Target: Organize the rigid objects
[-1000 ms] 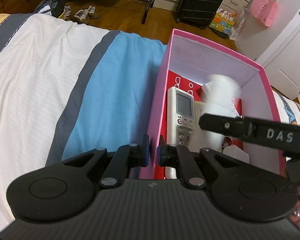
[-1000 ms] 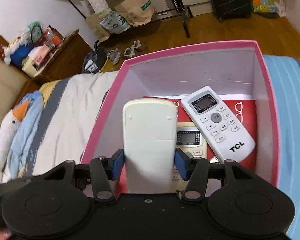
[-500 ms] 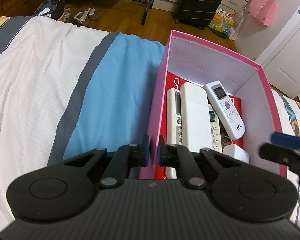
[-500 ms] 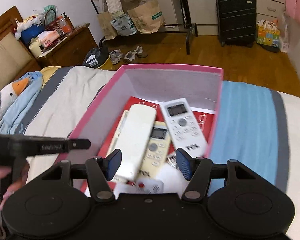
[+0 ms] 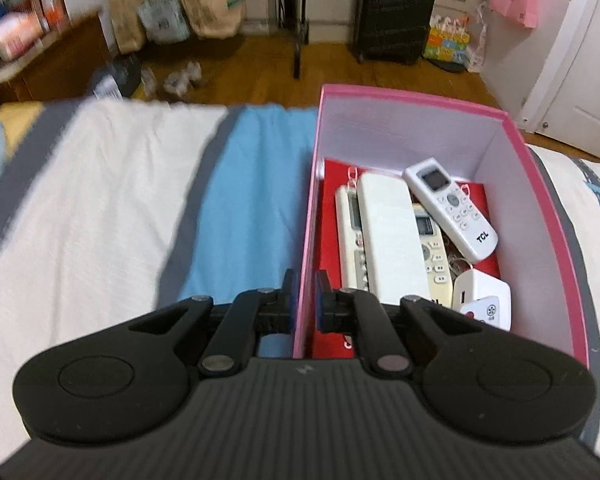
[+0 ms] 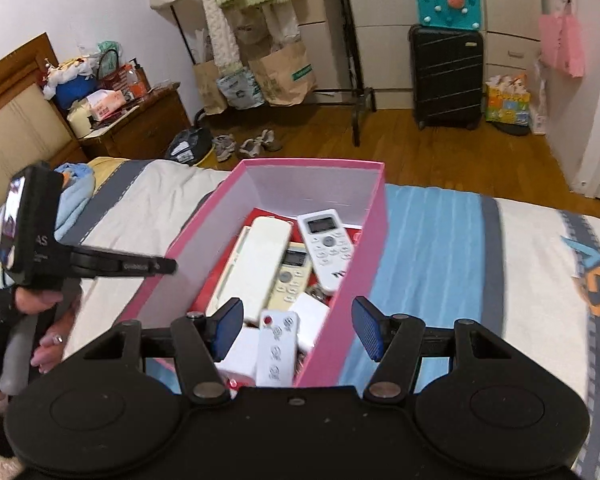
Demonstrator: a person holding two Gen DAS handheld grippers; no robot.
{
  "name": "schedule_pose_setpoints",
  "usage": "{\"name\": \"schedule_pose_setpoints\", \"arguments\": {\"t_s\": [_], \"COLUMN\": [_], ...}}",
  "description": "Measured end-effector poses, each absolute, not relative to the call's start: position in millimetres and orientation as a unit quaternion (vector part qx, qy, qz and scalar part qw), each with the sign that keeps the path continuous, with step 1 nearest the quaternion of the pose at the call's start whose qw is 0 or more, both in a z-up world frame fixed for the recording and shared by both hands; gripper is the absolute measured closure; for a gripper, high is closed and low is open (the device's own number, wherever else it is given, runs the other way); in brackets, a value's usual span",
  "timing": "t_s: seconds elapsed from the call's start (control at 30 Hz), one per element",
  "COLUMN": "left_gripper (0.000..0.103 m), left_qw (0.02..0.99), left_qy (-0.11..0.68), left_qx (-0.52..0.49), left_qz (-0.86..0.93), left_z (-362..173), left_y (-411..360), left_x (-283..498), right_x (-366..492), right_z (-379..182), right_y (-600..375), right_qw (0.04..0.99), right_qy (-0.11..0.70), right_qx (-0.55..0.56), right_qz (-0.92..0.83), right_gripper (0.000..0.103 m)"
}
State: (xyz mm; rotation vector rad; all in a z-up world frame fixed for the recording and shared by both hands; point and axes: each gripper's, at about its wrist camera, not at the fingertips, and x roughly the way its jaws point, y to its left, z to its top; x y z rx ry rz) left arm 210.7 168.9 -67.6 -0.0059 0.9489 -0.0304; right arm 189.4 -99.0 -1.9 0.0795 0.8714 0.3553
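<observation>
A pink box (image 5: 306,216) (image 6: 364,256) sits on the bed. Inside lie several remotes: a face-down cream remote (image 5: 388,236) (image 6: 256,264) on top of others, a white TCL remote (image 5: 452,208) (image 6: 328,244), and a small white remote (image 6: 276,350) near the front. My left gripper (image 5: 305,300) straddles the box's left wall with its jaws close on both sides of it. My right gripper (image 6: 296,330) is open and empty above the box's near end. The left gripper also shows in the right wrist view (image 6: 140,266), beside the box.
The bed has a striped white, grey and blue cover (image 5: 240,208). Beyond it are wooden floor, a black suitcase (image 6: 446,76), a clothes rack with paper bags (image 6: 280,72), a nightstand (image 6: 140,124) and shoes (image 6: 256,144).
My right gripper opened, let go of the cream remote into the box, and drew back and up. The left gripper stayed on the box wall and its view tilted up slightly.
</observation>
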Motion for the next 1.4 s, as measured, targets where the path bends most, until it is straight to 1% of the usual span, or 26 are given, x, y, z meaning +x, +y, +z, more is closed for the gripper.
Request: {"name": "schedule_pose_setpoints", "arguments": {"t_s": [0.23,0.3,0.33,0.37,0.47,0.53,0.6,0.63,0.67,0.7,0.77,0.83,0.87,0.9,0.97,1.23,1.4], "left_gripper": [0.094,0.080,0.063,0.053,0.047,0.045,0.042,0.034,0.030,0.028,0.018,0.015,0.014,0.013,0.010,0.004,0.004], "left_qw": [0.909,0.912,0.912,0.913,0.913,0.911,0.909,0.909,0.910,0.911,0.912,0.914,0.913,0.913,0.914,0.927,0.930], "left_qy": [0.415,0.408,0.407,0.406,0.403,0.407,0.411,0.410,0.407,0.404,0.401,0.397,0.398,0.399,0.396,0.372,0.365], "left_qx": [0.038,0.047,0.044,0.043,0.052,0.056,0.059,0.059,0.061,0.064,0.070,0.072,0.073,0.074,0.075,0.053,0.034], "left_qz": [-0.015,-0.017,-0.022,-0.026,-0.031,-0.036,-0.043,-0.047,-0.049,-0.050,-0.051,-0.050,-0.049,-0.048,-0.045,-0.023,-0.032], "left_z": [-27,-20,-18,-16,-13,-12,-11,-10,-8,-7,-4,-2,-1,0,4,22,30], "left_y": [146,136,133,130,115,105,95,91,86,81,72,64,61,57,52,45,36], "left_x": [176,167,164,160,150,142,134,129,123,117,106,95,91,86,77,31,7], "right_x": [150,141,136,132,120,114,107,104,100,97,90,84,80,77,71,43,31], "right_z": [20,23,25,27,29,30,30,31,31,31,31,29,29,28,27,29,34], "right_y": [-118,-122,-125,-128,-138,-145,-151,-153,-158,-162,-168,-174,-175,-178,-182,-193,-193], "right_qw": [0.902,0.905,0.907,0.909,0.915,0.919,0.923,0.925,0.926,0.928,0.932,0.934,0.935,0.936,0.939,0.951,0.952], "right_qy": [0.398,0.394,0.391,0.386,0.377,0.371,0.364,0.361,0.358,0.355,0.347,0.341,0.337,0.331,0.322,0.299,0.303], "right_qx": [0.033,0.029,0.026,0.024,0.029,0.031,0.030,0.030,0.033,0.036,0.041,0.044,0.047,0.051,0.062,0.060,0.043], "right_qz": [0.165,0.159,0.156,0.152,0.139,0.130,0.120,0.118,0.114,0.109,0.102,0.098,0.101,0.106,0.103,0.049,0.028], "right_gripper": [0.038,0.038,0.038,0.038,0.038,0.038,0.037,0.037,0.037,0.037,0.036,0.033,0.029,0.023,0.014,0.008,0.004]}}
